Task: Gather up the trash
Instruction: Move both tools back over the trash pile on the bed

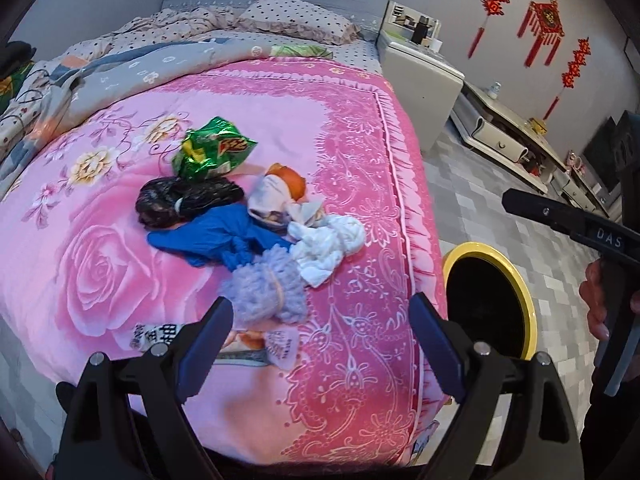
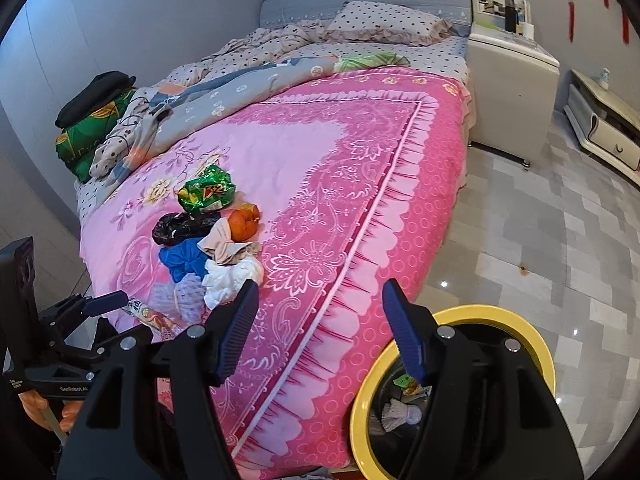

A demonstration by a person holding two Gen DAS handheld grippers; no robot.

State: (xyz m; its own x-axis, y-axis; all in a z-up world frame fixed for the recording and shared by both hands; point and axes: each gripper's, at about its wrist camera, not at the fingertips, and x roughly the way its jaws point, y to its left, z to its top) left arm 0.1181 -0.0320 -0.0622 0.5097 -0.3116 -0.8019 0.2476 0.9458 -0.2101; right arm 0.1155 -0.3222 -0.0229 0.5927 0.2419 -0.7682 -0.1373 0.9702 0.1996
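Both hand-held grippers sit nearest the lens, jaws apart and holding nothing: the left hand-held gripper (image 1: pixel 320 320) hovers over the near edge of the bed (image 1: pixel 120 280), the right hand-held gripper (image 2: pixel 320 320) above the yellow-rimmed bin (image 2: pixel 362 392) on the floor beside it. Some trash already lies inside, so collecting looks underway. A pile (image 1: pixel 240 220) remains on the pink blanket; the purple wad (image 1: pixel 268 288) is closest and unobstructed, likely next. Behind it crowd the blue bag (image 1: pixel 208 240), white tissue (image 1: pixel 328 248) and green packet (image 1: pixel 212 148).
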